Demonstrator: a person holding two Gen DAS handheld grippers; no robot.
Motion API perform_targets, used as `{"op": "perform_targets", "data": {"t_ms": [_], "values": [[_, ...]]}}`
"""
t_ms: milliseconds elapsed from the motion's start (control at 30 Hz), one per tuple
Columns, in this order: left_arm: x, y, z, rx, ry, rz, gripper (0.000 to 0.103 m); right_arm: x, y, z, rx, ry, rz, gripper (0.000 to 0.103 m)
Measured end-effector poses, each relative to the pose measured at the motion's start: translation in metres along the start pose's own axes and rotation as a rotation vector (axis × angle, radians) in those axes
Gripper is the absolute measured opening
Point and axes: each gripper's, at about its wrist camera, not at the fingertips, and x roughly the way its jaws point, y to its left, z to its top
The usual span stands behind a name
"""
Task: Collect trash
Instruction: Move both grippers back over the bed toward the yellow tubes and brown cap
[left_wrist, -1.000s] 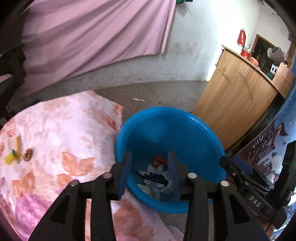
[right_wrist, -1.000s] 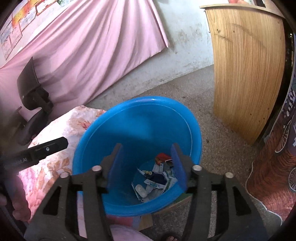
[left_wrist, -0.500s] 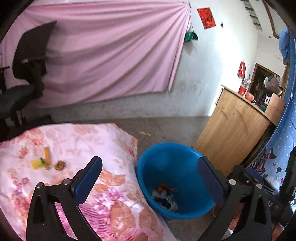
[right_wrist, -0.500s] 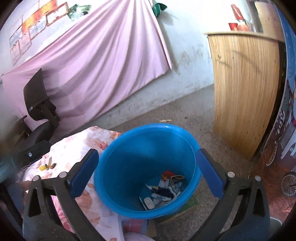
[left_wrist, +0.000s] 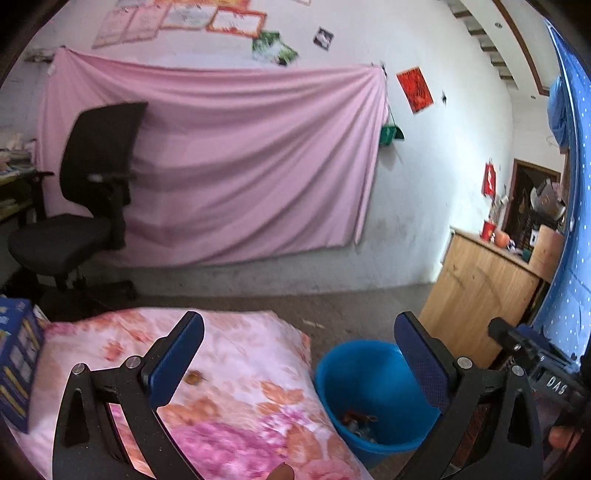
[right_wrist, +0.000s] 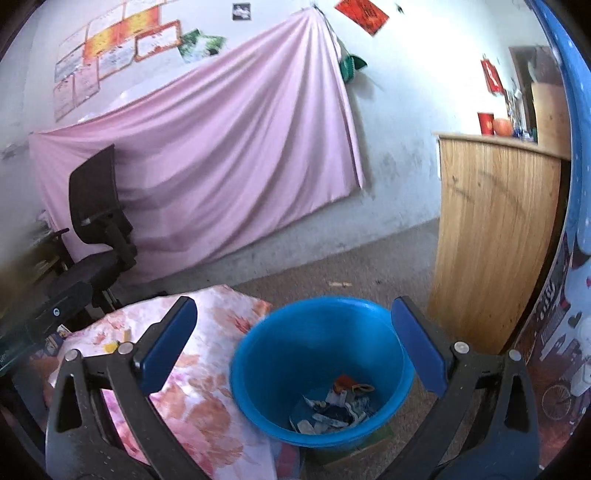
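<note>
Trash (right_wrist: 334, 406) is lying in the bottom of the blue tub (right_wrist: 280, 354), which is sitting on the floor just beside the floral-covered table (left_wrist: 236, 369). Left gripper (left_wrist: 299, 365) and right gripper (right_wrist: 293, 343) are hanging spread wide, empty. A small brown scrap (left_wrist: 192, 377) is resting on the cloth. Pink sheet (left_wrist: 229, 162), office chair (left_wrist: 85, 206) and wooden cabinet (right_wrist: 495, 236) are standing behind.

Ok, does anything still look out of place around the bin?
Yes: small scraps remain on the floral cloth instead of in the blue bin, and a stick-like bit lies on the floor behind it. Nothing looks spilled.
</note>
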Motion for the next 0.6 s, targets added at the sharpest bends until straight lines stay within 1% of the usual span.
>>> {"op": "perform_targets", "data": {"t_ms": [267, 433, 600], "values": [[-0.069, 0.039, 0.016, -0.008, -0.203, 0.105, 0.101, -0.037, 0.044, 0.027, -0.047, -0.155, 0.033, 0.103], [-0.102, 0.060, 0.018, 0.008, -0.275, 0.172, 0.101, -0.059, 0.075, 0.033, -0.063, -0.292, 0.052, 0.103], [-0.125, 0.080, 0.015, 0.003, -0.323, 0.225, 0.101, -0.072, 0.096, 0.035, -0.058, -0.383, 0.100, 0.103]]}}
